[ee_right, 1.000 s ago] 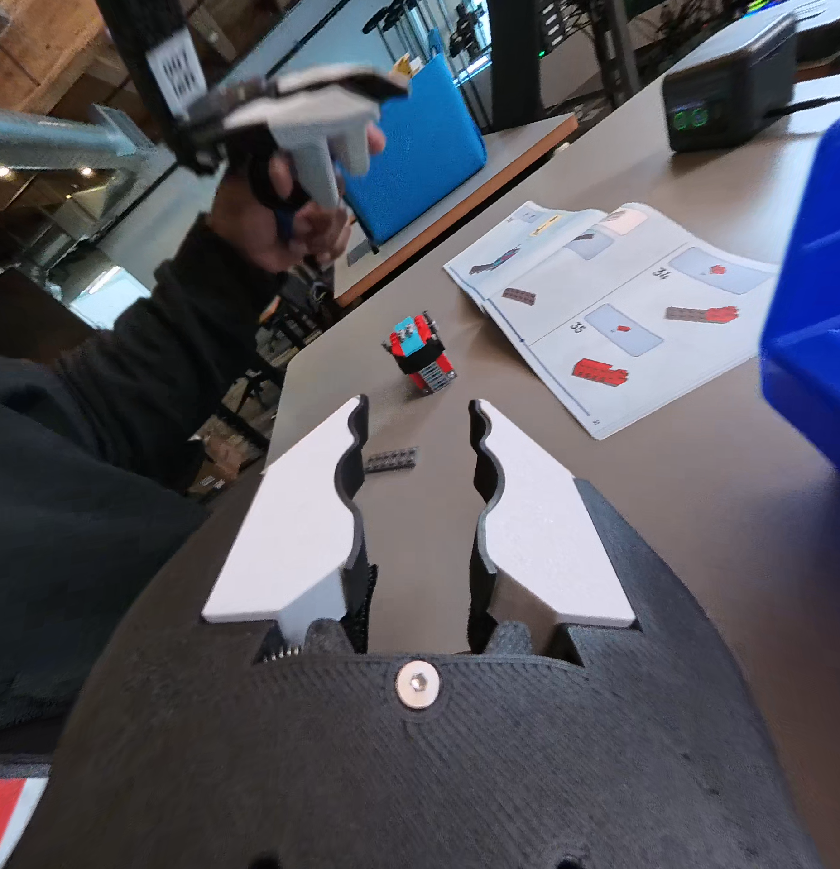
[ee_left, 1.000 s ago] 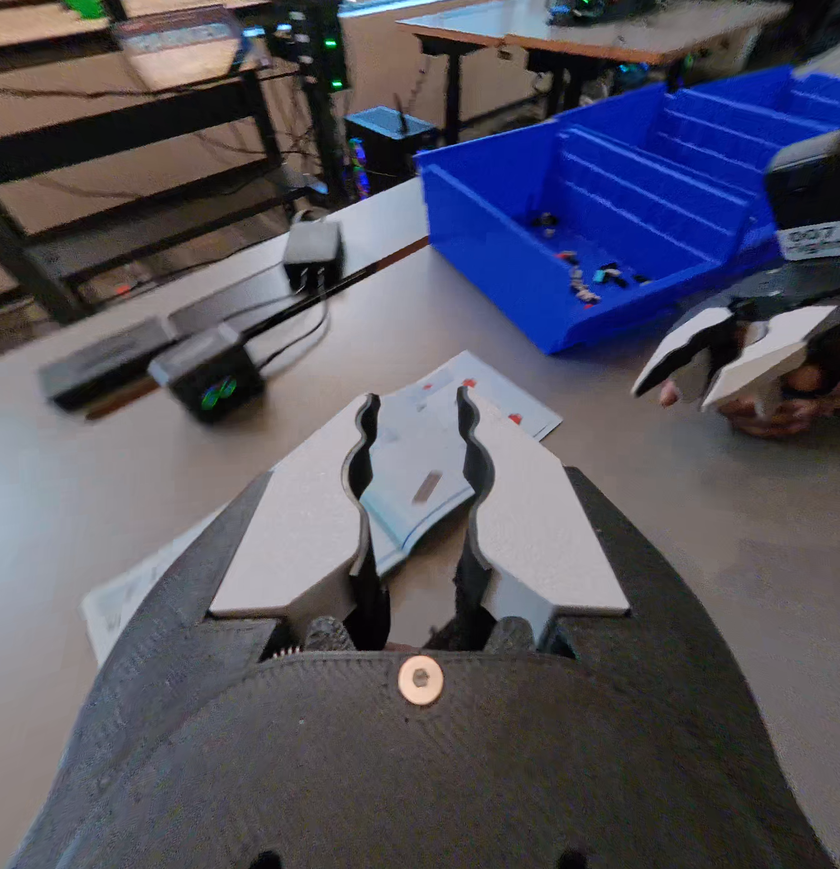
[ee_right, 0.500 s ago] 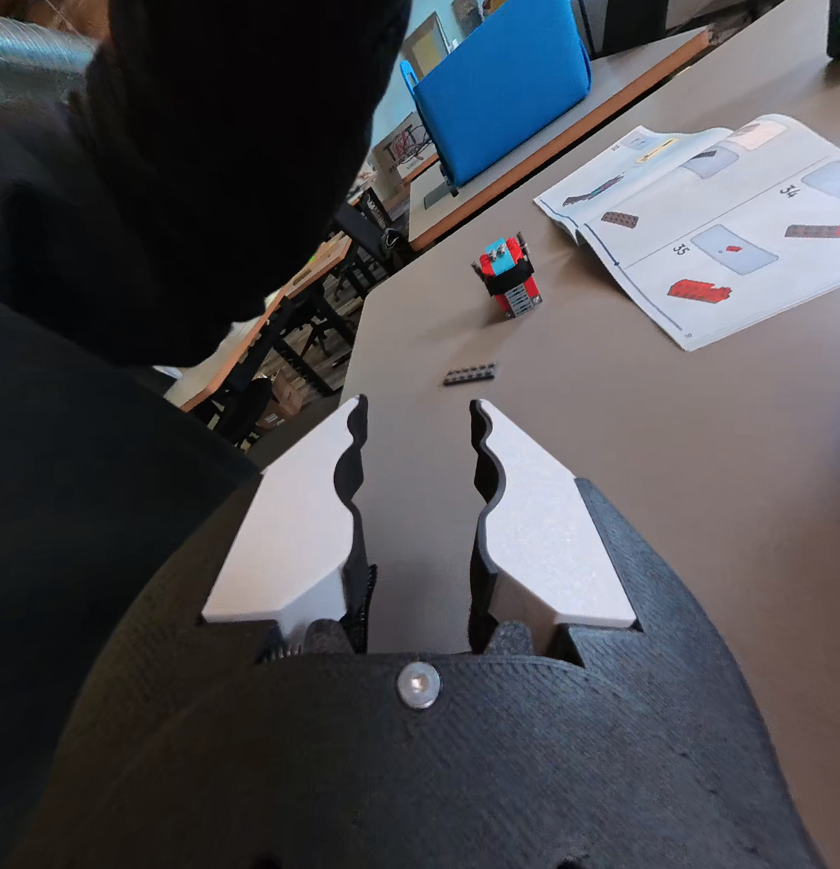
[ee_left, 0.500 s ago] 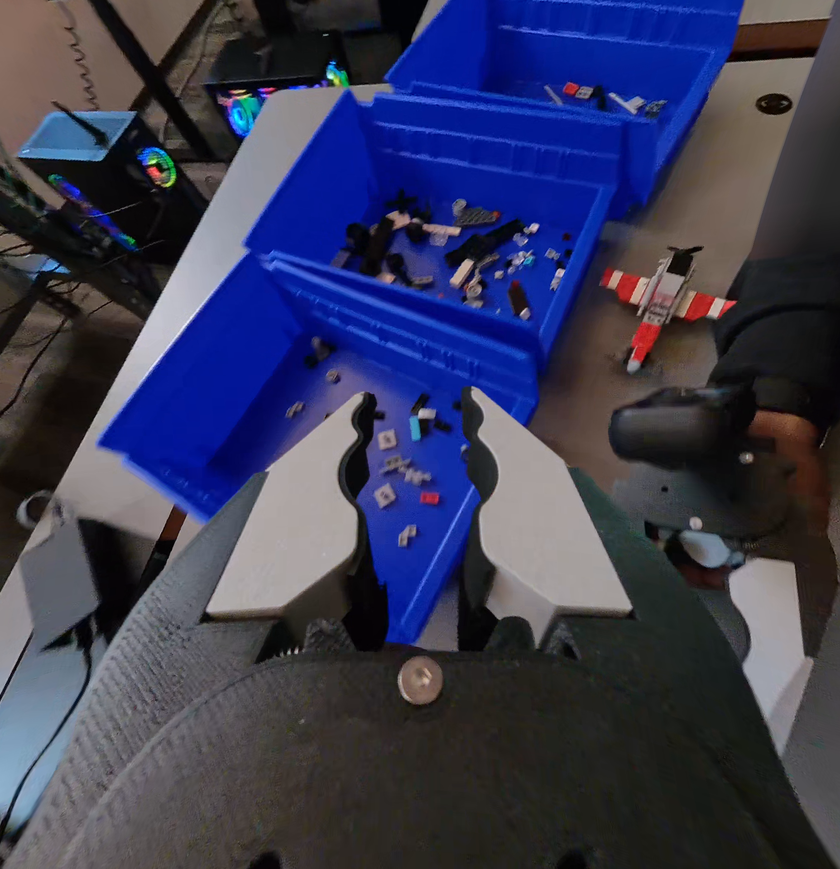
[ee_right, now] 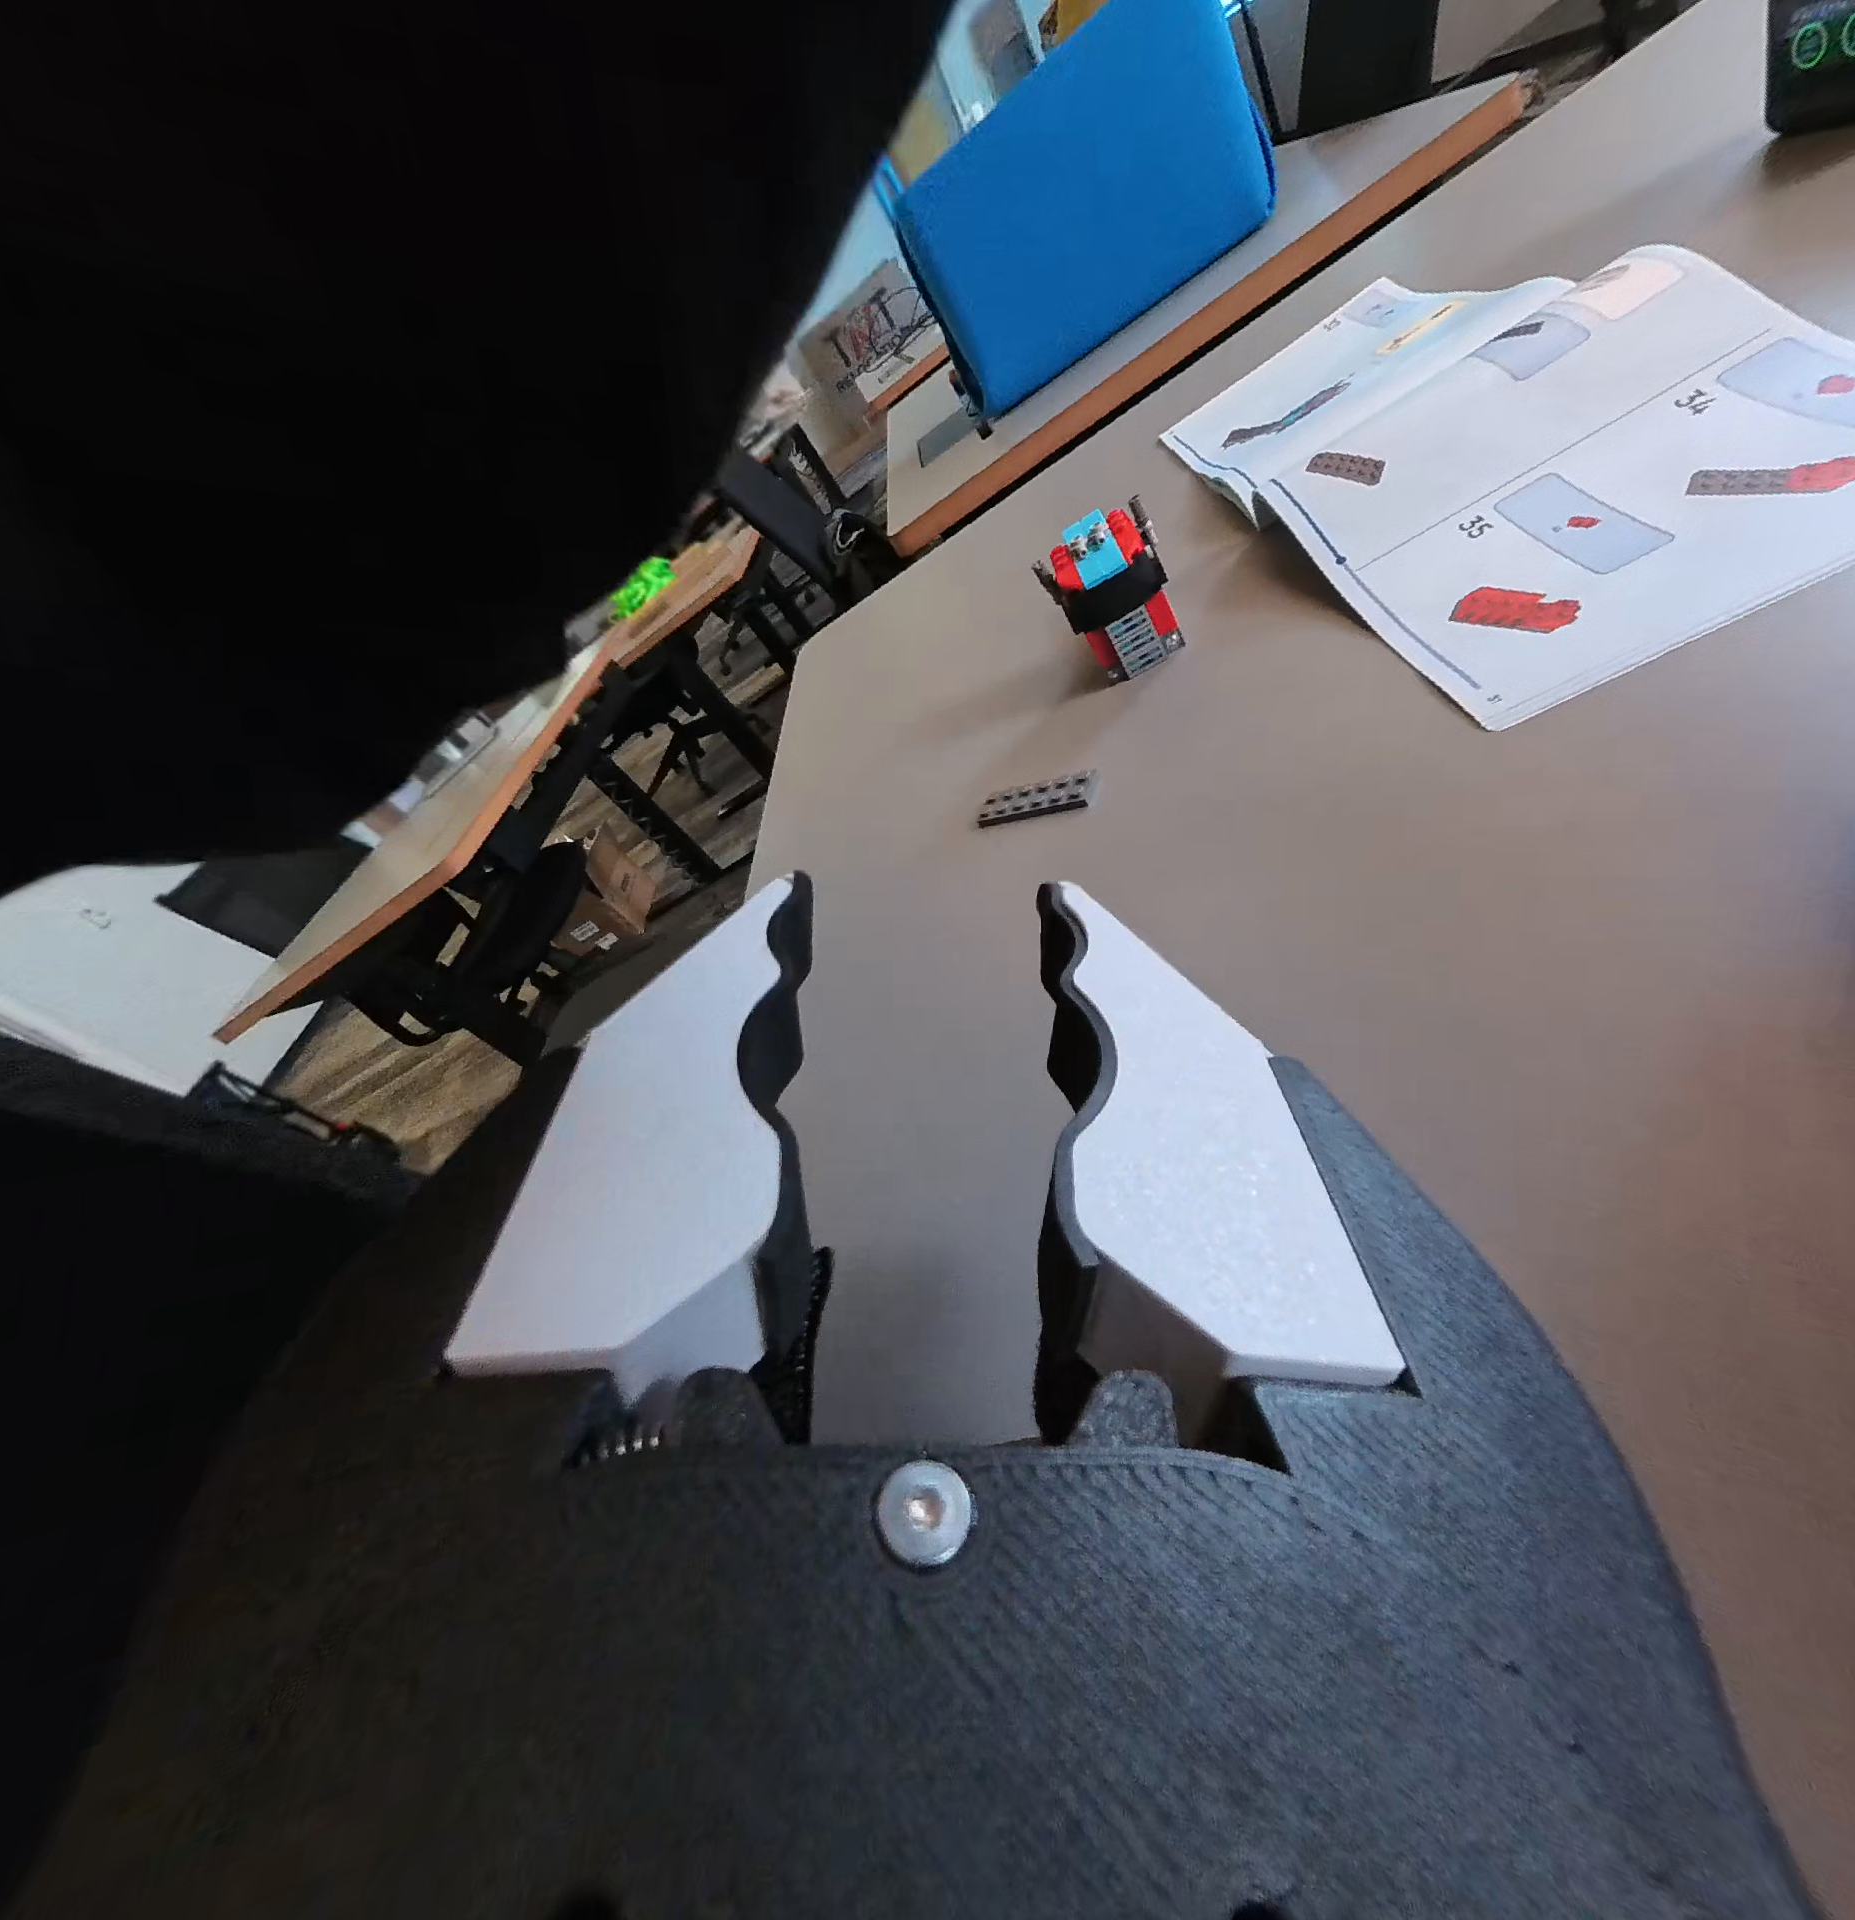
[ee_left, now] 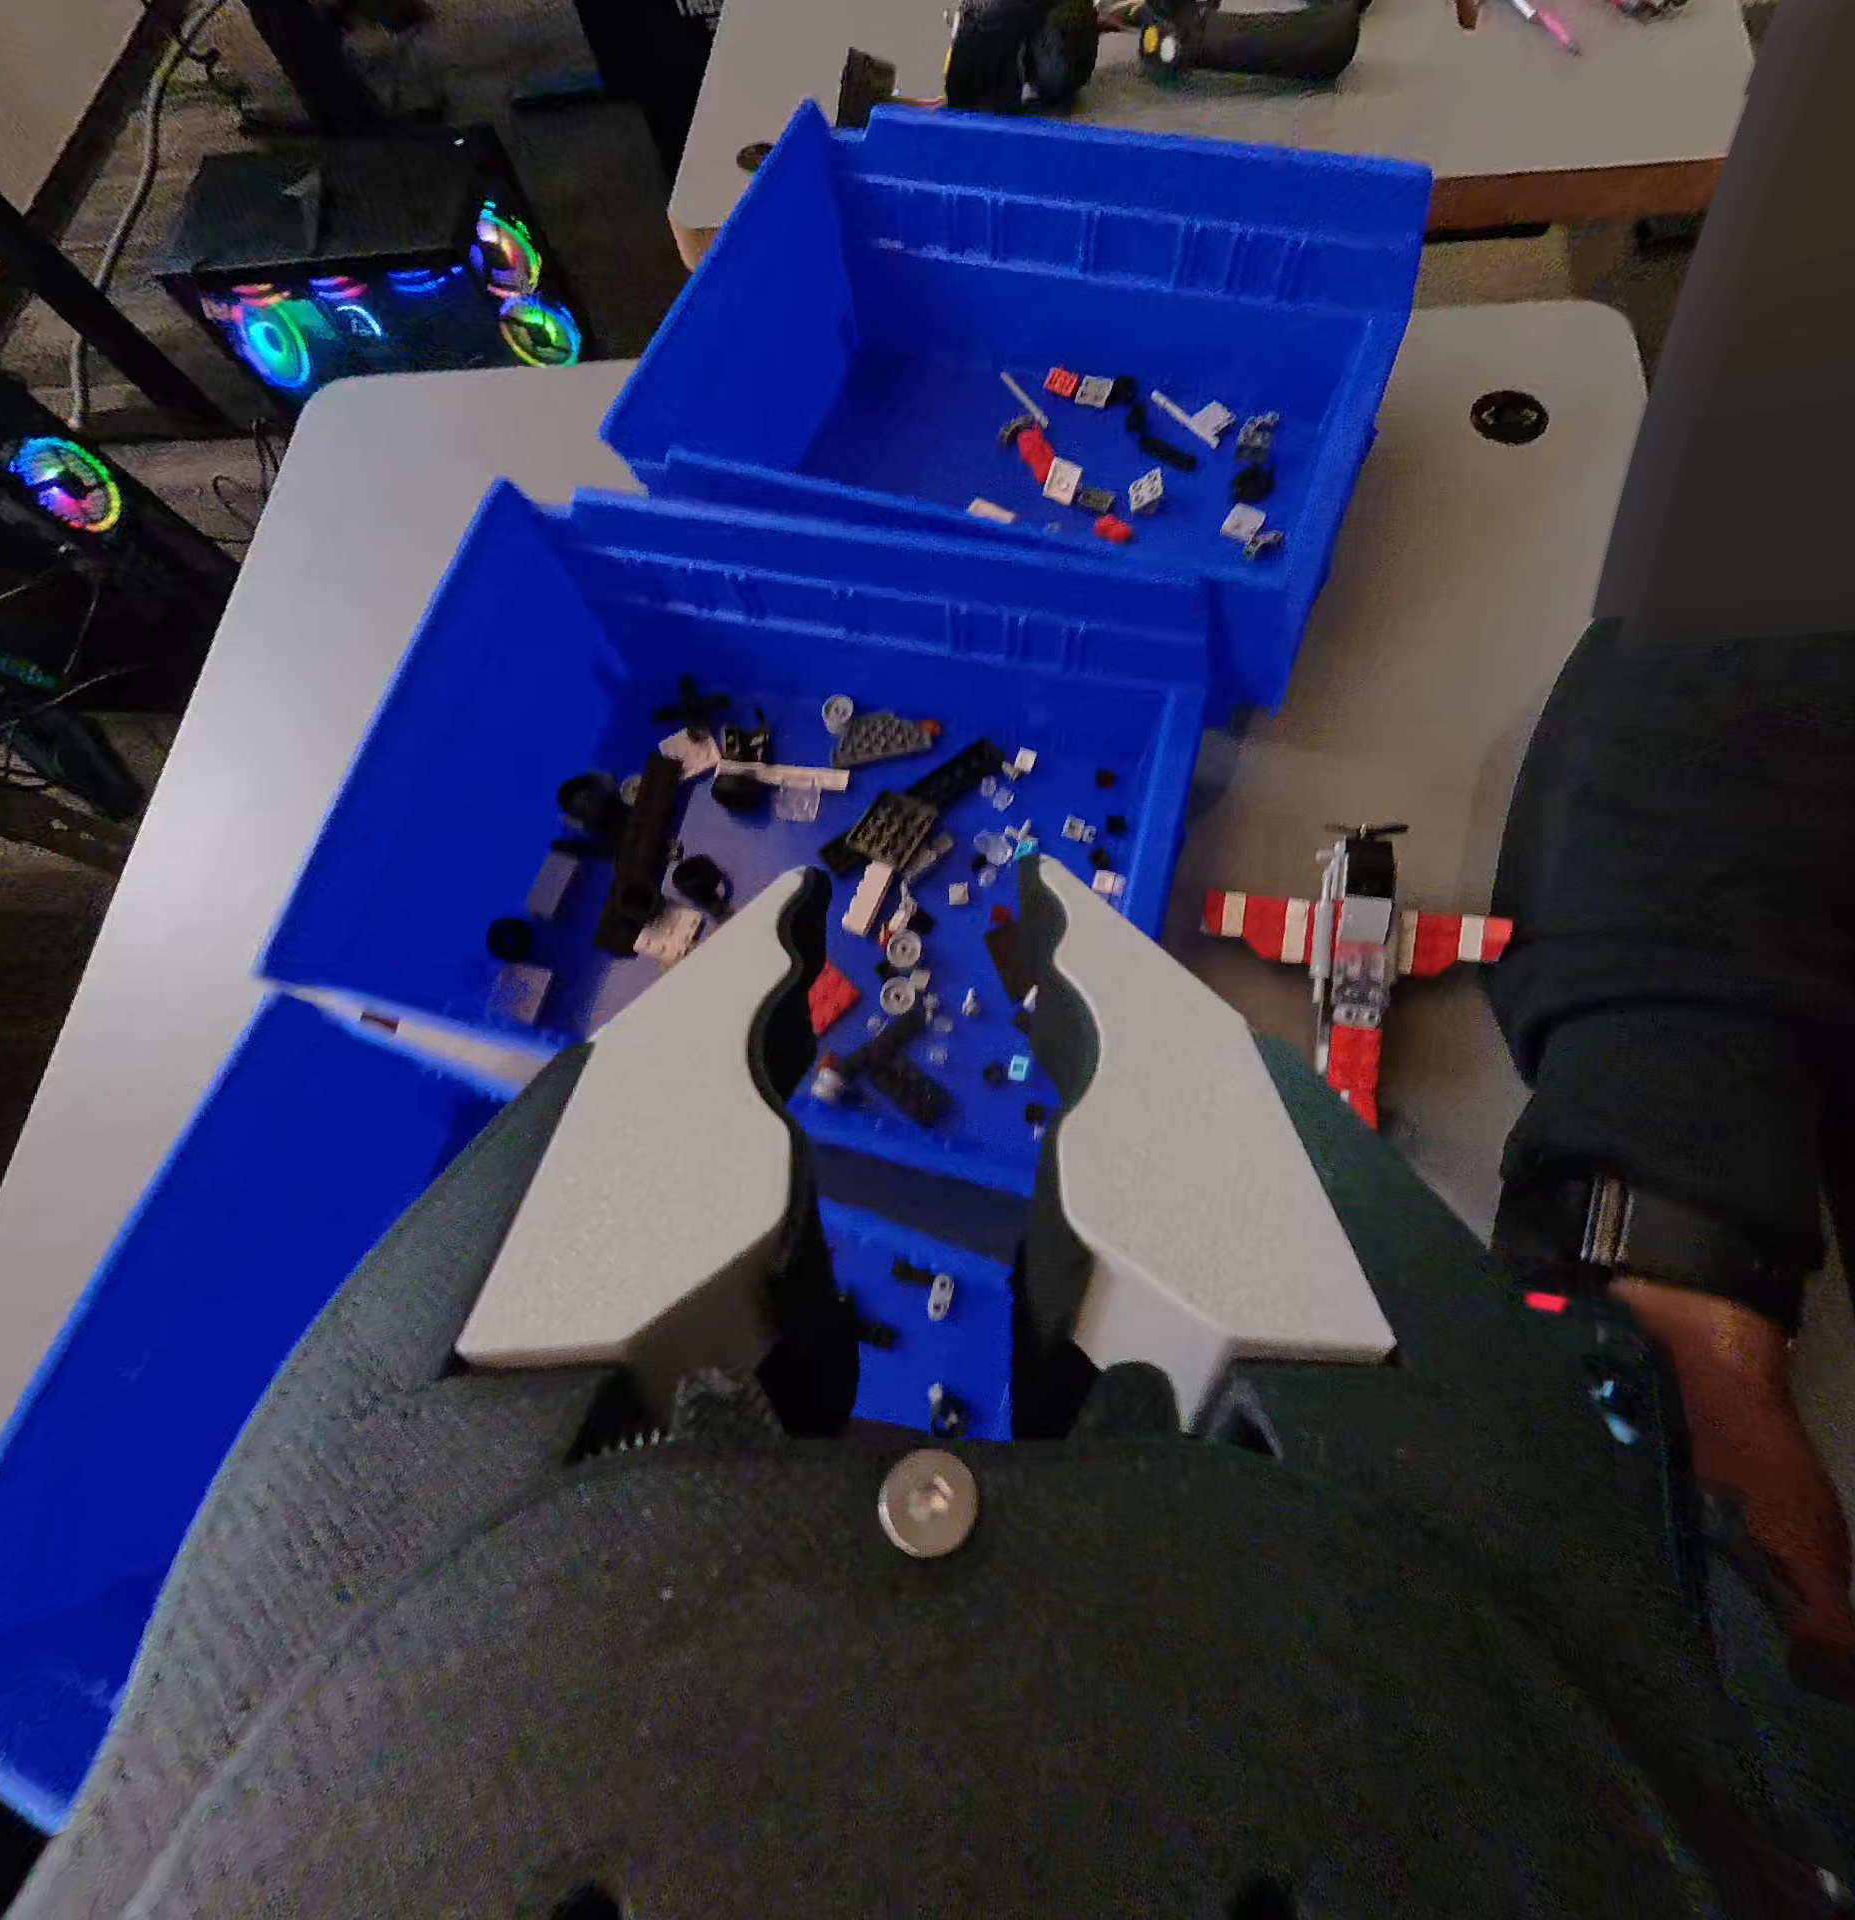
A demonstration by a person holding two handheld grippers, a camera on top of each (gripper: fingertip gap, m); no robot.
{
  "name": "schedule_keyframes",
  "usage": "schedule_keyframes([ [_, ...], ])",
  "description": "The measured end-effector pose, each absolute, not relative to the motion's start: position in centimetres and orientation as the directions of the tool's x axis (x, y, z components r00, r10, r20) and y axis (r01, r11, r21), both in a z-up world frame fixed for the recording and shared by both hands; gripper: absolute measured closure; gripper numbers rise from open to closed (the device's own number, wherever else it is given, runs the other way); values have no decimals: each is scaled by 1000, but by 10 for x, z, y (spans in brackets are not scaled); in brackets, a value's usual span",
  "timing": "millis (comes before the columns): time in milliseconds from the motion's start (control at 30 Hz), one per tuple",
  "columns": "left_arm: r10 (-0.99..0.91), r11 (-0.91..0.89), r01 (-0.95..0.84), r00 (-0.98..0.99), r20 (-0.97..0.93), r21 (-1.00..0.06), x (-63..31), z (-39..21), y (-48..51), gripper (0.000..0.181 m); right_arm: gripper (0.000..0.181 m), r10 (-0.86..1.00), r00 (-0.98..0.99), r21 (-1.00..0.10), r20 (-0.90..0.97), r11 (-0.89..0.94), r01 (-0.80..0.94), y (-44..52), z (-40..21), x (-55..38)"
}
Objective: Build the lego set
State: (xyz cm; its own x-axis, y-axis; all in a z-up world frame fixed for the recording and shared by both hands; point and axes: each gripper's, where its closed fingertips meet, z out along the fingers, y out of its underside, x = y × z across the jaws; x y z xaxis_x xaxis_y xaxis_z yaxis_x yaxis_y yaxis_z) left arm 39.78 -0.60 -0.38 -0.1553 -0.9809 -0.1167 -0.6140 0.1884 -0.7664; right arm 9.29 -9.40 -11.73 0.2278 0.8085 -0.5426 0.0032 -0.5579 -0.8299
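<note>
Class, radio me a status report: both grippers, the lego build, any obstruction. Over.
Left gripper open, above middle parts bin. Right gripper open, empty, low over table. Small red build and dark plate ahead, untouched. Nothing between.

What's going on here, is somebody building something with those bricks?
Yes. A person is building a lego set with a handheld gripper in each hand. The left gripper hovers open and empty over the middle blue bin of loose pieces, apparently searching. The right gripper is open and empty above the table, facing a dark grey plate, a small red and black sub-build and the open instruction booklet. A finished-looking red and white plane sits beside the bins.
</note>
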Motion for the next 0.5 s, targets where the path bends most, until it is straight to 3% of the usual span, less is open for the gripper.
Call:
schedule_keyframes([
  [100,-971,224,-644,-211,-112,-732,433,-1,-24,143,137,813,216,-830,-541,-557,18,-97,-118,91],
  [300,-947,292,-771,-316,-57,-567,526,-33,-66,143,137,816,198,-826,-543,-561,47,-101,-120,90],
  [500,-921,386,-888,-358,-151,-249,593,-104,-69,140,137,826,176,-828,-535,-554,82,-110,-122,92],
])
